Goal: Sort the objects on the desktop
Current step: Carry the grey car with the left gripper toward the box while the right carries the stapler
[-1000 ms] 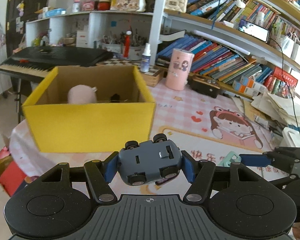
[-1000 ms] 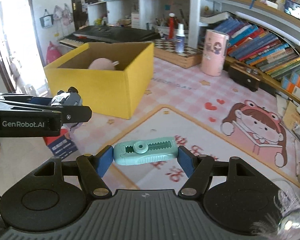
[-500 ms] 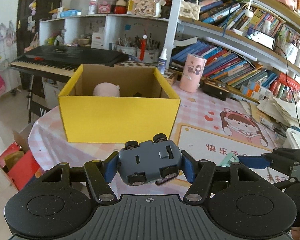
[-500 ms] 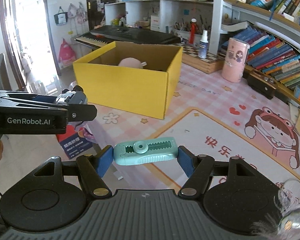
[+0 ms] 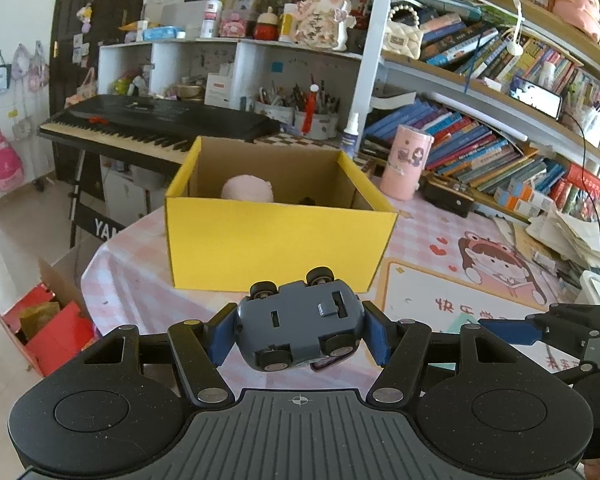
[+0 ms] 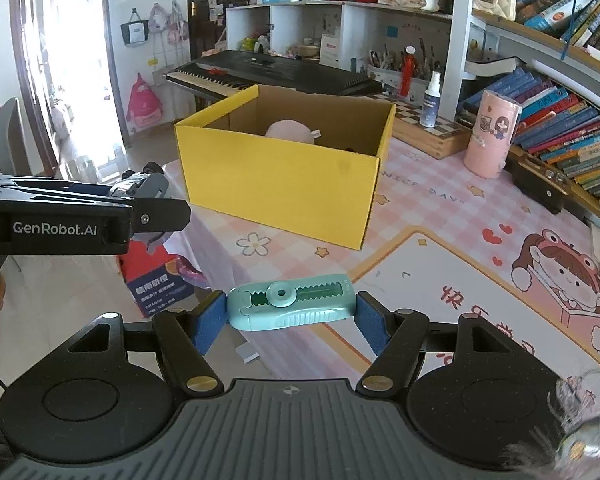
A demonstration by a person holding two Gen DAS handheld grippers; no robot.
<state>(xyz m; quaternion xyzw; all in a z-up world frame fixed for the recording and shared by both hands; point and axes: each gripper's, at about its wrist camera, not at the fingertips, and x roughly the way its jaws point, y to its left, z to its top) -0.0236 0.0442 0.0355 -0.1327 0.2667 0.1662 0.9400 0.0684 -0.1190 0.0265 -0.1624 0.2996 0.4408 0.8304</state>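
Observation:
My left gripper (image 5: 299, 333) is shut on a grey-blue toy car (image 5: 300, 326), held belly-up with its wheels showing. My right gripper (image 6: 291, 307) is shut on a teal correction-tape dispenser (image 6: 291, 306), gripped by its two ends. Both hang above the near edge of the pink-clothed table. A yellow cardboard box (image 5: 274, 242) stands open ahead; a pink plush (image 5: 247, 189) and something dark lie inside. In the right wrist view the box (image 6: 280, 184) sits ahead and slightly left, and the left gripper with the car (image 6: 140, 186) shows at far left.
A pink cylinder tin (image 6: 490, 132), a spray bottle (image 6: 430, 98) and a chessboard box stand behind the yellow box. Bookshelves line the right side. A keyboard piano (image 5: 152, 122) stands beyond the table. Red boxes (image 5: 48, 330) sit on the floor at left. Papers pile up at the table's right.
Both grippers have drawn back from the yellow box with their objects still held; the box now looks smaller and farther, and more of the floor and table edge shows.

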